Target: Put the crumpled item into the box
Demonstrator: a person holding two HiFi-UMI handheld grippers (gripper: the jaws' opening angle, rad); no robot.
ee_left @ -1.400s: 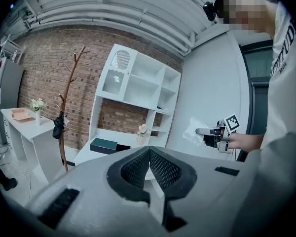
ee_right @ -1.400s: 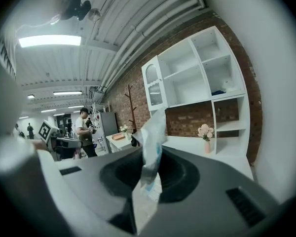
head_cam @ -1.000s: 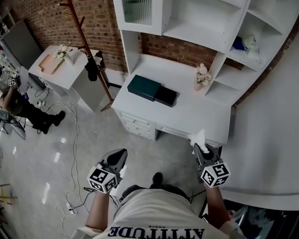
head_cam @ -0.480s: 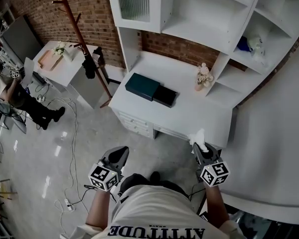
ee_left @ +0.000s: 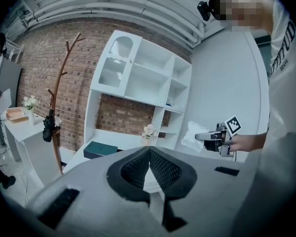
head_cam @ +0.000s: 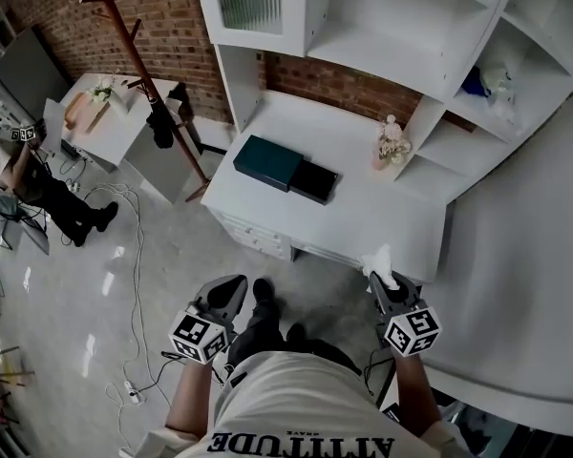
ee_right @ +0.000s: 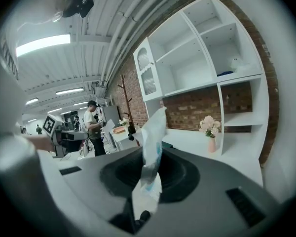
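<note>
My right gripper (head_cam: 385,281) is shut on a crumpled white wrapper (head_cam: 378,263), which sticks up between the jaws (ee_right: 152,147) just short of the white desk's (head_cam: 382,219) front edge. A dark teal box (head_cam: 268,161) with a smaller black box (head_cam: 312,180) beside it lies on the desk's left part. My left gripper (head_cam: 226,294) hangs over the floor, left of the person's legs, its jaws shut and empty (ee_left: 149,156). The left gripper view also catches the right gripper (ee_left: 212,136) with the wrapper (ee_left: 192,135).
A small vase of flowers (head_cam: 390,144) stands at the desk's back right. White shelves (head_cam: 401,27) rise above the desk. A wooden coat stand (head_cam: 143,60) and a side table (head_cam: 105,122) are to the left. A seated person (head_cam: 19,179) is far left. Cables (head_cam: 124,256) lie on the floor.
The head view has shifted, so the desk sits slightly nearer and lower left. A foot has stepped forward between the grippers. Both grippers keep their places and the wrapper stays held.
</note>
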